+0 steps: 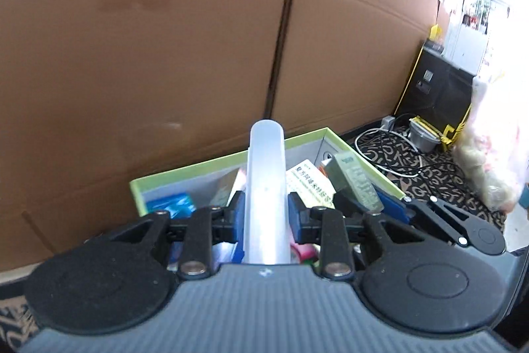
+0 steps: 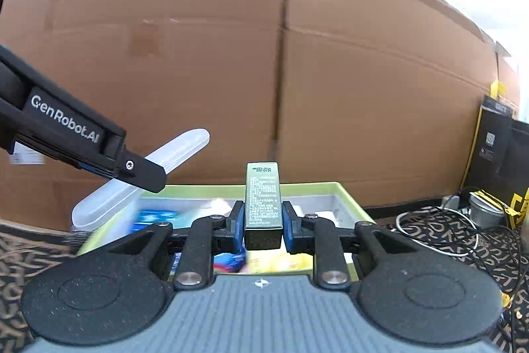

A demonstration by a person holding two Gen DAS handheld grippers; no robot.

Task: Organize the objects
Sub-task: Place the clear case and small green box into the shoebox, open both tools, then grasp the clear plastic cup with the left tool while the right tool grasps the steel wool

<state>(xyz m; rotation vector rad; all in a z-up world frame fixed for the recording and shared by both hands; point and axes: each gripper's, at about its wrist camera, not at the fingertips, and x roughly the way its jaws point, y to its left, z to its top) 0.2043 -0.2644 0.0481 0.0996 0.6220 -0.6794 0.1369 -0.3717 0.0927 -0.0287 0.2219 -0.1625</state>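
My left gripper (image 1: 266,215) is shut on a long translucent white plastic case (image 1: 266,184) and holds it above a green-rimmed open box (image 1: 231,159). The case also shows in the right wrist view (image 2: 178,151), with the left gripper (image 2: 145,174) at its middle. My right gripper (image 2: 263,225) is shut on a small olive-green carton (image 2: 263,197), upright over the same box (image 2: 350,199). That carton also shows in the left wrist view (image 1: 355,181). The box holds a blue packet (image 1: 173,204) and several other packages.
A large brown cardboard wall (image 1: 148,38) stands right behind the box. Cables (image 2: 439,230), a metal tin (image 2: 484,209) and a black-and-yellow case (image 2: 499,138) lie to the right on patterned carpet (image 2: 29,253). A plastic bag (image 1: 489,148) hangs at far right.
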